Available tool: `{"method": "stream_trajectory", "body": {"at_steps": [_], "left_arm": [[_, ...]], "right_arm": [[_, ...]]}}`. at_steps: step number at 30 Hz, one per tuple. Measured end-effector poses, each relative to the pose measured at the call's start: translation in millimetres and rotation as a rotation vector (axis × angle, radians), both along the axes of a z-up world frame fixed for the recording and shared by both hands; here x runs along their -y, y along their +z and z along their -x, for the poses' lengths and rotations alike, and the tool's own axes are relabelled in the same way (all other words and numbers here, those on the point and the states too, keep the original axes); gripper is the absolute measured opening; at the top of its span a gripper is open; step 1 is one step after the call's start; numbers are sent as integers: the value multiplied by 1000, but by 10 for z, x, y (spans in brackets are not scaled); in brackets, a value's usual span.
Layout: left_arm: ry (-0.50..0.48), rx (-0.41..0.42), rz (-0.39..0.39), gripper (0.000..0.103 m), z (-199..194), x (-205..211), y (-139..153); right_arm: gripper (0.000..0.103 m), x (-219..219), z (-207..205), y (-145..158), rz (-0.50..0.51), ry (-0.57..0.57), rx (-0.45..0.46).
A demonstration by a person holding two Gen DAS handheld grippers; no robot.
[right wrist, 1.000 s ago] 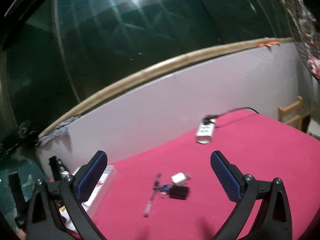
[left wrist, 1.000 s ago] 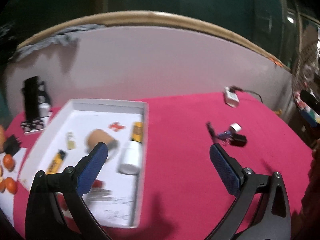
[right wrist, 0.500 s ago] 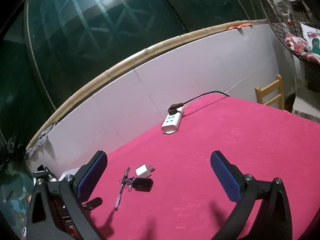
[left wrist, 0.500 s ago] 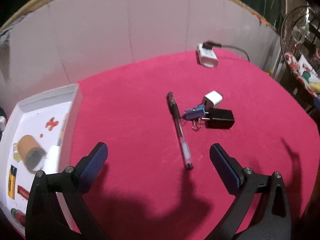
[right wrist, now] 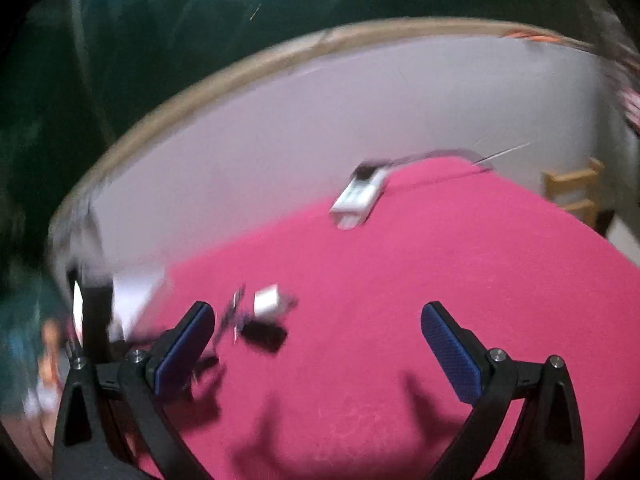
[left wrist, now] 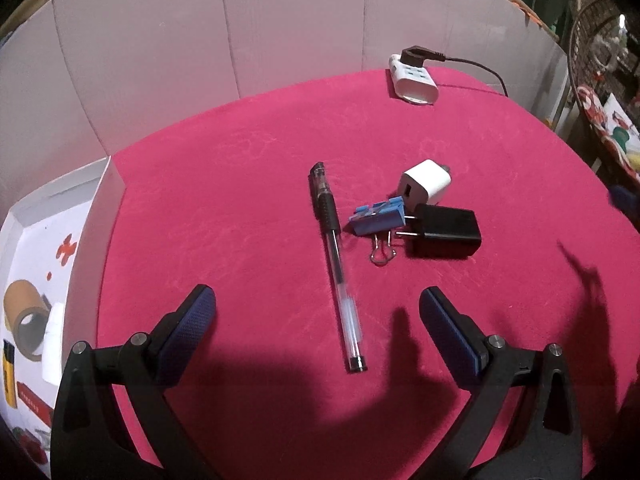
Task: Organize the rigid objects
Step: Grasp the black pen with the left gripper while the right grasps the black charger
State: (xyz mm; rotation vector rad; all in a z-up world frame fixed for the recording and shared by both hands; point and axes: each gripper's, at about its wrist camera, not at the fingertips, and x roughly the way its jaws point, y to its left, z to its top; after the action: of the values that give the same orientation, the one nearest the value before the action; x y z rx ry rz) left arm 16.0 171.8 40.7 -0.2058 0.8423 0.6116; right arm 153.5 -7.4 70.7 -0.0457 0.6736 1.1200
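The pen (left wrist: 336, 268) lay loose on the pink cloth (left wrist: 240, 184), at about twelve o'clock from the left gripper (left wrist: 316, 312), cap end away and clear barrel end toward the camera, its near tip falling just between and ahead of the two blue pads; that lengthwise lie suited a pinch across the barrel, and I judged the pen to be the next thing to be lifted; the left gripper was spread wide and held nothing. At about one o'clock from the pen's middle sat the other loose pieces, crowded together: a blue binder clip (left wrist: 378, 220) with its wire handles toward the camera, a black charger (left wrist: 444, 232) touching the clip with its prongs, and a white charger (left wrist: 426, 184) leaning against both; so close a huddle would probably need picking apart one at a time. At about nine o'clock, well apart from the pen, stood the white tray (left wrist: 102, 200), already holding a tape roll (left wrist: 24, 316) and other small things, which made it the likely destination. At the far edge, near one o'clock, a white power strip (left wrist: 414, 84) lay plugged to a dark cable, likely a fixture. The right gripper (right wrist: 318, 344) was also spread and empty; its view was badly blurred, though the chargers showed near its left pad at about eleven o'clock.
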Motion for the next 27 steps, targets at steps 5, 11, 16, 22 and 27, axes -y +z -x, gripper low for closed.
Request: {"method": "stream_trajectory", "body": {"at_steps": [5,11,16,22,27], "left_arm": [[6,-15,5,103,-31,-101,-56],[10,-70,-58,103,-81,-218,-130],[67,-67,-63,102,11,-447,-105],[-42,-56,-88,102,-133,-349,-60],[-117,-73,-110,80,-314,-276,-76]], "right_arm": [[103,-340,0,-174,155,106,65],[103,-698,89,-304,255,238,116],[101,-928,227,-362,307,319,197],[69,-1210,232,-437,339,386,188],[47,-1257,273,-432,339,421,221]]}}
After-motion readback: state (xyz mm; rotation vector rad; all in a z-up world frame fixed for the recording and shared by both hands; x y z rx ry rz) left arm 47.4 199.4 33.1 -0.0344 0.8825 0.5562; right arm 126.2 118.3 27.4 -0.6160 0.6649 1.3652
